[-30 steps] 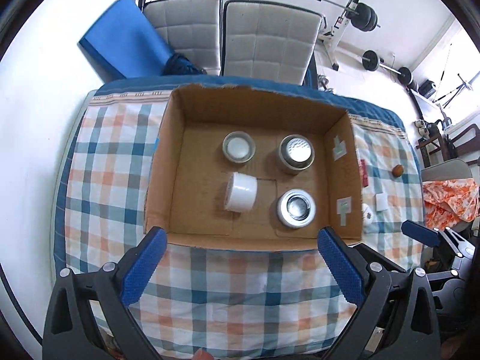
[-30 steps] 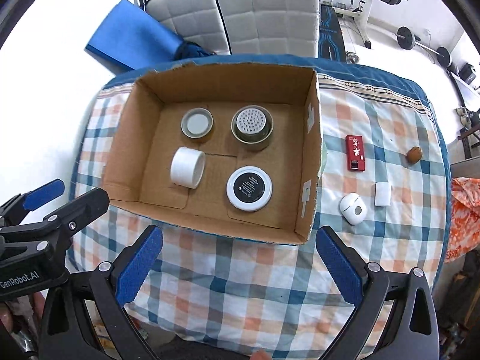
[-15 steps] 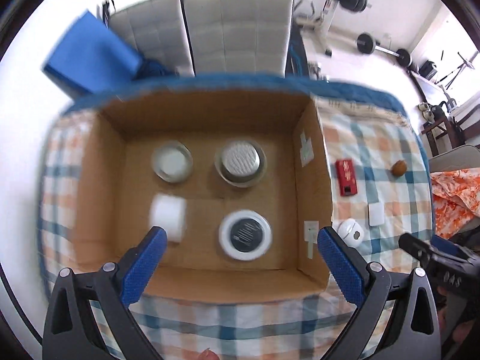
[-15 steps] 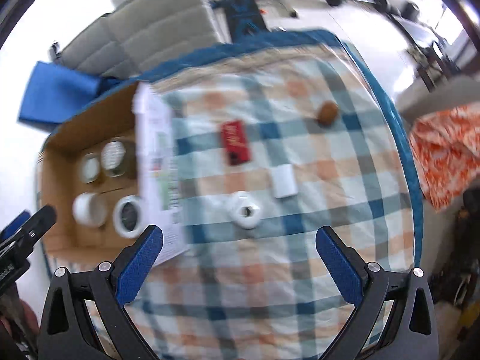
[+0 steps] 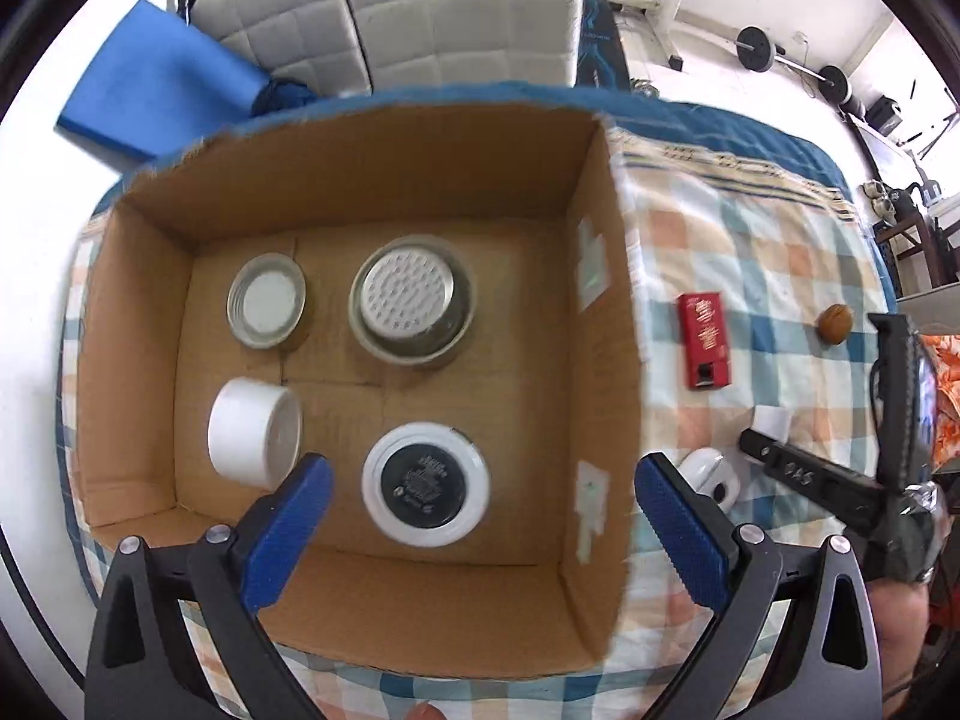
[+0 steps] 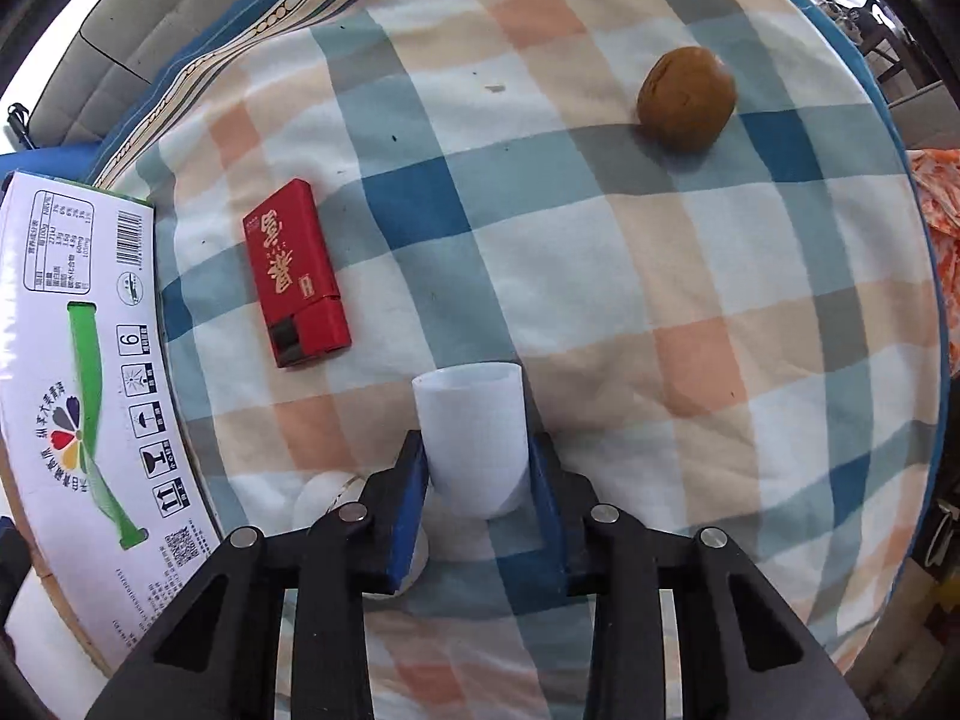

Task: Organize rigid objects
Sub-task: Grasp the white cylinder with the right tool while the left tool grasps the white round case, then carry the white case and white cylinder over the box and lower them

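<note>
My right gripper (image 6: 478, 468) is shut on a small white block (image 6: 471, 435) just above the checked cloth. A red box (image 6: 295, 281) lies to its left, a brown round object (image 6: 687, 97) at the far right, and a white round case (image 6: 327, 495) sits by the left finger. My left gripper (image 5: 480, 510) is open and empty above the cardboard box (image 5: 600, 324). The box holds a white cup on its side (image 5: 252, 435), a white-rimmed black disc (image 5: 426, 483), a metal bowl (image 5: 411, 300) and a small metal lid (image 5: 267, 300).
The box's printed outer wall (image 6: 84, 360) stands at the left of the right wrist view. The right gripper's body (image 5: 840, 480) shows at the right of the left wrist view. Grey cushions (image 5: 456, 6) and a blue mat (image 5: 156, 96) lie behind the table.
My right gripper moved right over the cloth, came down and shut on the white block. My left gripper moved forward over the box.
</note>
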`<action>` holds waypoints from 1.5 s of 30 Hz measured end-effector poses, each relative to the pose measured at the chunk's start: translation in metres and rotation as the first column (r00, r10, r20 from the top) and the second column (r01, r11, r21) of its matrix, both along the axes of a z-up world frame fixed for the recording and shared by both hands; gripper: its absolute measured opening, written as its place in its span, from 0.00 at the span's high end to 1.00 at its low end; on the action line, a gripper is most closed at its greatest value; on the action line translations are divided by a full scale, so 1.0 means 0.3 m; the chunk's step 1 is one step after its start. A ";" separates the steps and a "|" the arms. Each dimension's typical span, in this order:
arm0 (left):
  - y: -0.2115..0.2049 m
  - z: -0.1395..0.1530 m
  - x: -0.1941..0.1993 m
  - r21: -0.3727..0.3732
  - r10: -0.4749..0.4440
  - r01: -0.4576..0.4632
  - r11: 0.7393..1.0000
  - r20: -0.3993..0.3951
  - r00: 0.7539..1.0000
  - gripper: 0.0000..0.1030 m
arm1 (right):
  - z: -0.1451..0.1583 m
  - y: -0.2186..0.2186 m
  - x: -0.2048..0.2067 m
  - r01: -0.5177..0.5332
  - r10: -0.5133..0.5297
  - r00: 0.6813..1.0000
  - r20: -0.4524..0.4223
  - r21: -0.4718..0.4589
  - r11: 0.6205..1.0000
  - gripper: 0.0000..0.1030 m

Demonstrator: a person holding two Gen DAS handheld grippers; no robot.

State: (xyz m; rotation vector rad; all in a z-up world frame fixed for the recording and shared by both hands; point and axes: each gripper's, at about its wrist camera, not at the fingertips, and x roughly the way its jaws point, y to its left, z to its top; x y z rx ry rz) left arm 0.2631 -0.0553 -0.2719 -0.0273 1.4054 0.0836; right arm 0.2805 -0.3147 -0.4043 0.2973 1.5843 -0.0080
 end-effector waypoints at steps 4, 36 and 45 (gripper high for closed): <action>-0.114 0.073 0.011 -0.073 -0.035 0.036 0.997 0.010 0.999 0.00 | 0.068 -0.077 -0.024 -0.011 0.012 1.000 0.027 -0.007 1.000 0.67; -0.581 -0.415 0.053 -0.038 -0.106 0.099 0.994 -0.260 0.960 0.49 | 0.016 -0.438 -0.167 0.068 -0.065 0.997 0.035 -0.083 0.994 0.67; -0.523 -0.350 -0.026 -0.075 -0.139 0.125 0.989 -0.224 0.965 0.49 | 0.078 -0.337 -0.179 0.007 -0.002 0.998 0.060 -0.090 0.996 0.67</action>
